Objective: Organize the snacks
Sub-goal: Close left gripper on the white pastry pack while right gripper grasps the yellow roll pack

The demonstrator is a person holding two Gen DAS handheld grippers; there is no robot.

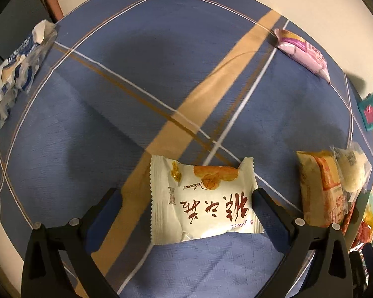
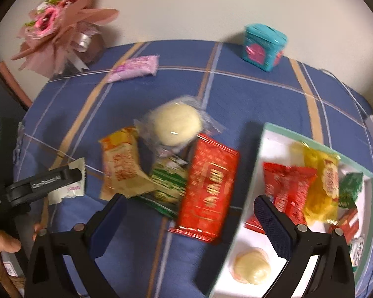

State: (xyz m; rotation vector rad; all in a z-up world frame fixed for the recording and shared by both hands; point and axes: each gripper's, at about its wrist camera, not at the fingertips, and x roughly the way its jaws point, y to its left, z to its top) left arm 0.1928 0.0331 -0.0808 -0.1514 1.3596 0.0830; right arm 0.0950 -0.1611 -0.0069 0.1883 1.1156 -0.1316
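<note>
A white snack packet (image 1: 204, 198) with red characters lies flat on the blue checked tablecloth (image 1: 99, 114). My left gripper (image 1: 186, 198) is open around it; the right finger is at the packet's edge and the left finger stands apart. In the right wrist view, my right gripper (image 2: 190, 206) is open just above a red foil packet (image 2: 209, 186), holding nothing. Beside that packet lie a green packet (image 2: 169, 183), an orange packet (image 2: 119, 166) and a round pastry (image 2: 176, 124) in clear wrap. A white tray (image 2: 310, 139) at the right holds several snacks.
A pink packet (image 2: 134, 68) and a teal tin (image 2: 263, 47) sit at the table's far side, near a pink bouquet (image 2: 59, 24). A crumpled blue-and-white wrapper (image 1: 17, 67) lies at the left edge. A person's hand (image 2: 0, 245) holds the left gripper.
</note>
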